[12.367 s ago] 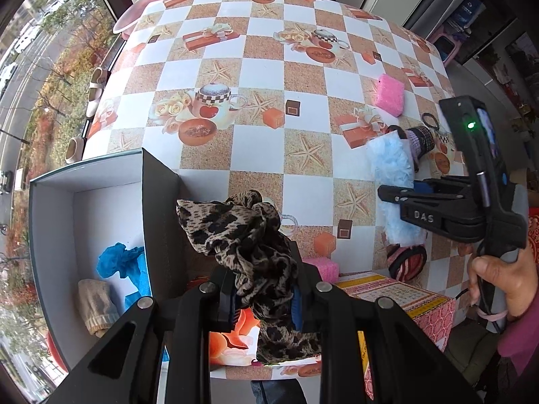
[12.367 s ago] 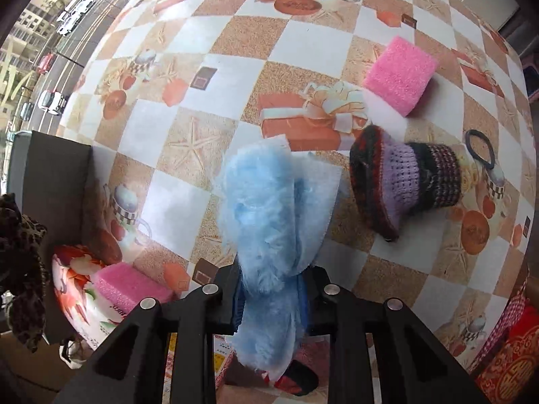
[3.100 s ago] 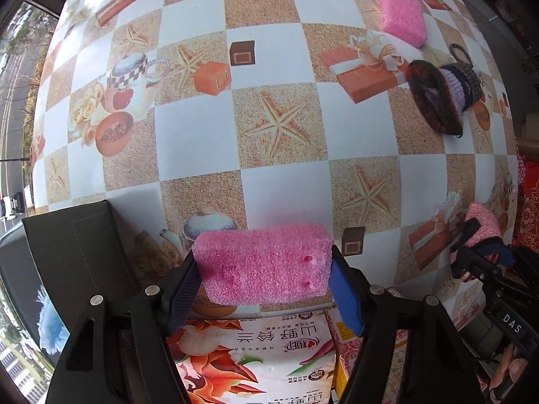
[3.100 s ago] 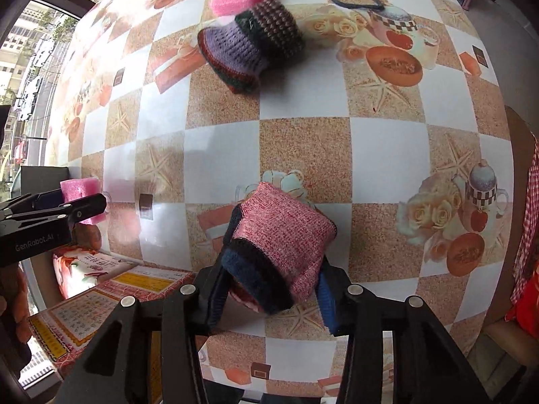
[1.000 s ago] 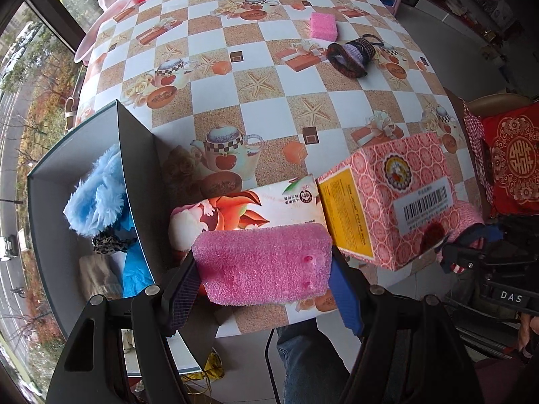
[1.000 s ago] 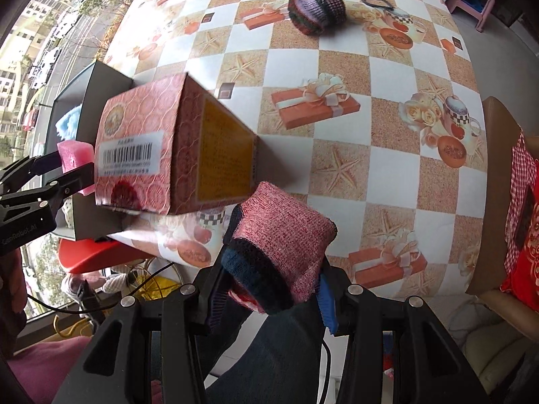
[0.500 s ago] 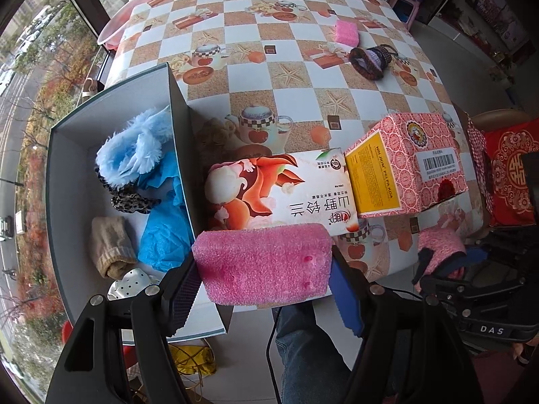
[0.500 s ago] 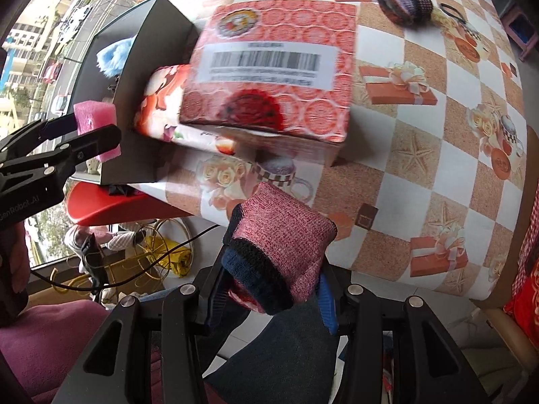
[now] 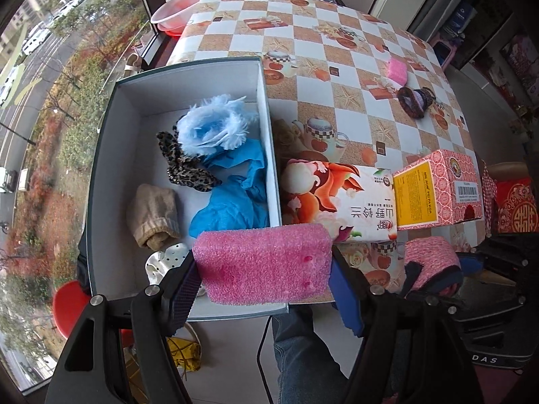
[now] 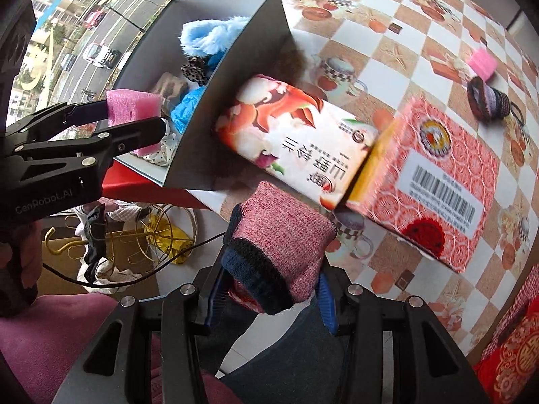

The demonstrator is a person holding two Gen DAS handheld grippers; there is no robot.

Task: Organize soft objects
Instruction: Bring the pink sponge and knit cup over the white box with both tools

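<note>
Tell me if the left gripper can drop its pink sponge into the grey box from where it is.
Probably yes. The left gripper holds the pink sponge above the grey box's open top near corner, and nothing blocks the way down.

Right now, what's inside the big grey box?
Inside the grey box: a fluffy light-blue thing, a leopard-print cloth, blue cloth, a beige knit piece and a white dotted thing, partly hidden by the pink sponge.
</note>
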